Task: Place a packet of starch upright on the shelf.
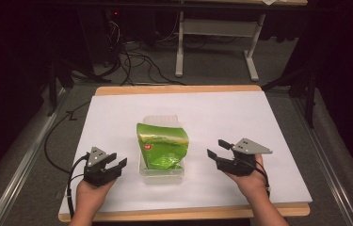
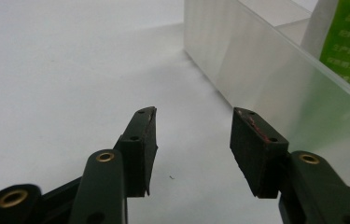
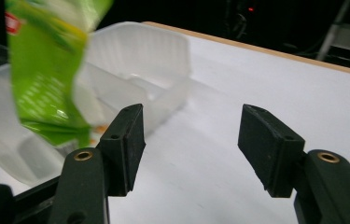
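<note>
Nearest the table's front edge, the left gripper [image 1: 117, 165] sits in the person's left hand [image 1: 89, 190] at about 7 o'clock on the white table top [image 1: 240, 113]. Its jaws stand wide with only bare surface between them, and they point toward the clear plastic tray [image 1: 142, 170] just beside them. In the left gripper view the tray's frosted wall [image 2: 238, 70] rises close ahead at 1 o'clock, apart from the pads.

At about 5 o'clock the right gripper [image 1: 217, 149] is held in the right hand [image 1: 249, 181] — jaws wide too, gripping nothing, near the tray's right side but clear of it. In the right gripper view the tray [image 3: 140, 60] lies off at 10 o'clock.

At the middle of the table top the tray holds the green snack bag [image 1: 161, 146]. The bag stands tilted in the tray's near part, its crumpled top rising above the rim — the tray's far part shows behind it.

Beyond the table at 12 o'clock, cables [image 1: 136, 61] lie on the grey floor beside a pale stand [image 1: 180, 47].
</note>
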### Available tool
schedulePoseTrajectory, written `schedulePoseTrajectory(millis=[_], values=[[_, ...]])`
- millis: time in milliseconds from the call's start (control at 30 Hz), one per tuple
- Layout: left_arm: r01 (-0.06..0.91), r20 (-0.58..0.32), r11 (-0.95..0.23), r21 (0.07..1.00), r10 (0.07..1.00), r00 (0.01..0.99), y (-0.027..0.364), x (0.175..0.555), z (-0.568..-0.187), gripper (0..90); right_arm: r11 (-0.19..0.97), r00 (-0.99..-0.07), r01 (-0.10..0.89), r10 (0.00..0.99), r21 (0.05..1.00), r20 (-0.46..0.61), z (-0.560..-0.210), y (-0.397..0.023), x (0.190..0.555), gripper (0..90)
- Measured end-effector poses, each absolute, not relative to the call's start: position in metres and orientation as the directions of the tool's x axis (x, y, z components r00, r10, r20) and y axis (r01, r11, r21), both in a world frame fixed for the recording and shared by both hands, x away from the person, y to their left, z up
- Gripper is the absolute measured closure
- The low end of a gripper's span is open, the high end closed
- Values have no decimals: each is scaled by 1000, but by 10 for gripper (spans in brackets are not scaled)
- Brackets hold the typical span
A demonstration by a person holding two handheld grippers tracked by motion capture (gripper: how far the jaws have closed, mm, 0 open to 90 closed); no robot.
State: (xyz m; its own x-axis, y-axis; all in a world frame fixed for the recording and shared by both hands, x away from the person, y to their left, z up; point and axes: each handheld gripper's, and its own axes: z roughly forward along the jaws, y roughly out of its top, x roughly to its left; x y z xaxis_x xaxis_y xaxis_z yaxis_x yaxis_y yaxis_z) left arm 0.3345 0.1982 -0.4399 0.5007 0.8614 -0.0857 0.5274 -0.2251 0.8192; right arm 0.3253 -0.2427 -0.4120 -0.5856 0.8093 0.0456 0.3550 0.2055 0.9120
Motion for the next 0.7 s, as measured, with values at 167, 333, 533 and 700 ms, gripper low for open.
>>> schedulePoseTrajectory(millis=[167, 333, 533, 700], values=[[532, -96, -212, 820, 865, 492, 203, 335, -440, 505, 197, -518, 375, 855, 906, 29, -417, -281, 316, 408], [537, -97, -216, 815, 864, 494, 202, 336, -441, 501, 177, -480, 397, 877, 900, 39, -424, -302, 310, 408], [546, -113, -201, 813, 866, 486, 197, 337, -442, 487, 189, -503, 410, 863, 892, 48, -428, -296, 313, 403], [549, -123, -192, 813, 866, 485, 196, 336, -440, 479, 191, -507, 406, 861, 894, 46, -427, -295, 312, 396]])
